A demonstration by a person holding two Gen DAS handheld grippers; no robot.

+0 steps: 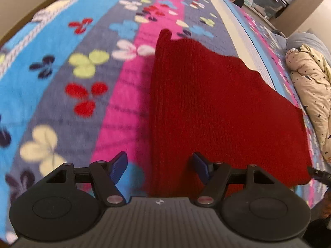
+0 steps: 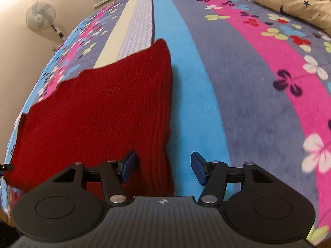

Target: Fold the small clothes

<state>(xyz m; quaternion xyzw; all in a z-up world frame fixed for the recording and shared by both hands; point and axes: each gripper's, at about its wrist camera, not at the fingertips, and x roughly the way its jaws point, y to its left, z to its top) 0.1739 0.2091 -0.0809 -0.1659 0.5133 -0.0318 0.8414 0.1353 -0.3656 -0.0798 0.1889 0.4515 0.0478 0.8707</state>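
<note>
Your left gripper and right gripper both stand spread and hold nothing, each one straddling a near side edge of the red knitted garment, which lies flat and runs its long way straight ahead from you. So both are about equally near. The garment rests on a striped flowered blanket on the bed, a star-printed quilt bunched to its right and a fan by the wall.
</note>
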